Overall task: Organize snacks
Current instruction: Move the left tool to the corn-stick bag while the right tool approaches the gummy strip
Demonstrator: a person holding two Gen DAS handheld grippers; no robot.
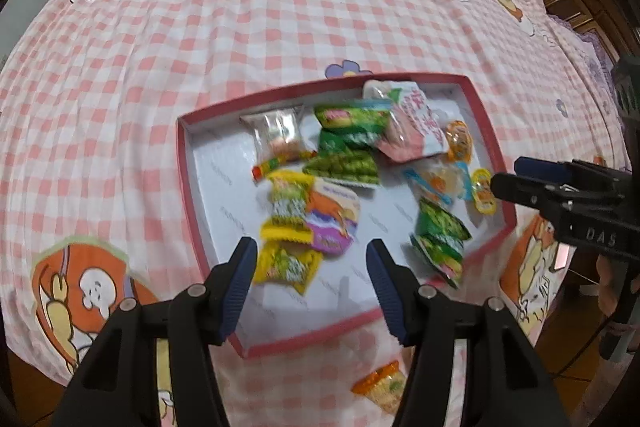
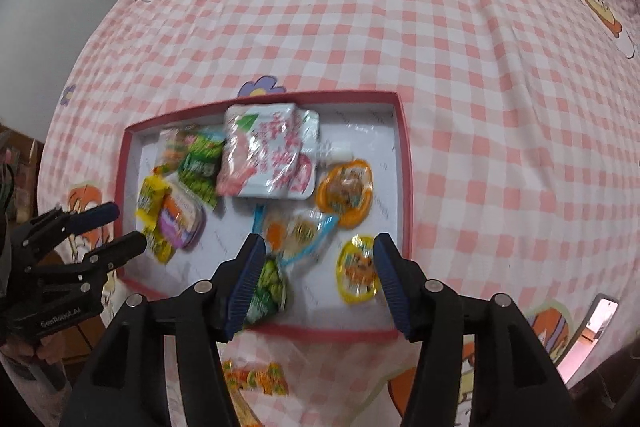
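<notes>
Hanging over the red box (image 1: 486, 131), the left gripper (image 1: 312, 259) has its jaws apart and holds nothing. The right gripper (image 2: 320, 255) is the same, wide with nothing in it. Snack packets (image 1: 344, 147) lie piled inside the box on the pink checked cloth (image 1: 240, 27). One orange packet (image 1: 382, 385) lies outside, near its close edge.

We see the box (image 1: 486, 115) lying on the bedsheet (image 1: 240, 27), near its front edge. Snack packets (image 1: 344, 135) are piled in the box's far half. A spouted pouch (image 2: 268, 151) sits against the box's far wall. One loose packet (image 1: 382, 385) lies on the bedsheet just outside the box's near wall.
</notes>
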